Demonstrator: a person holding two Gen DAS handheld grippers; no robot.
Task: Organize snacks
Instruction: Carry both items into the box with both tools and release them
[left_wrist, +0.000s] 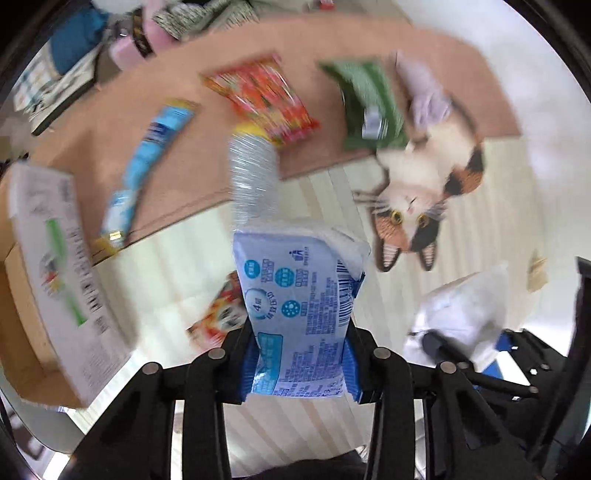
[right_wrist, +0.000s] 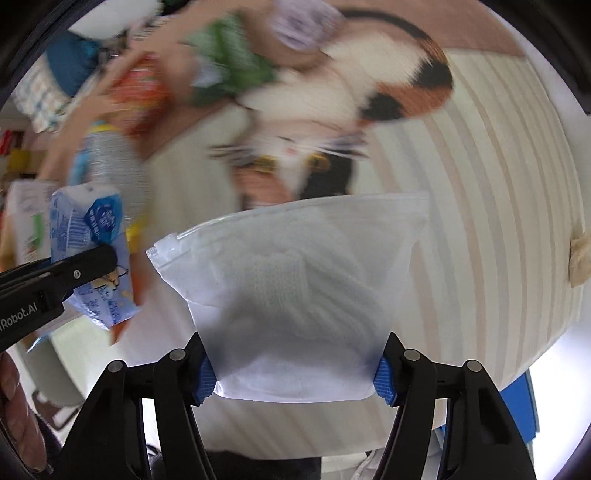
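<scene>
Over on the left, the left gripper (left_wrist: 299, 363) is clamped on a blue pack (left_wrist: 295, 302), held up above the striped mat (left_wrist: 325, 206); looks light and squishy, so gripping mid-body seems fine. To the right, the right gripper (right_wrist: 295, 373) pinches a floppy zip bag (right_wrist: 295, 280) by its bottom edge, zipper end pointing away.

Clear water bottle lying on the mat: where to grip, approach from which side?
Grip the water bottle across its ribbed mid-body, coming from above with the jaws straddling its width. It lies on its side, yellow cap pointing away, so the round barrel is the widest exposed part. Both grippers are full now: left gripper, right gripper.
</scene>
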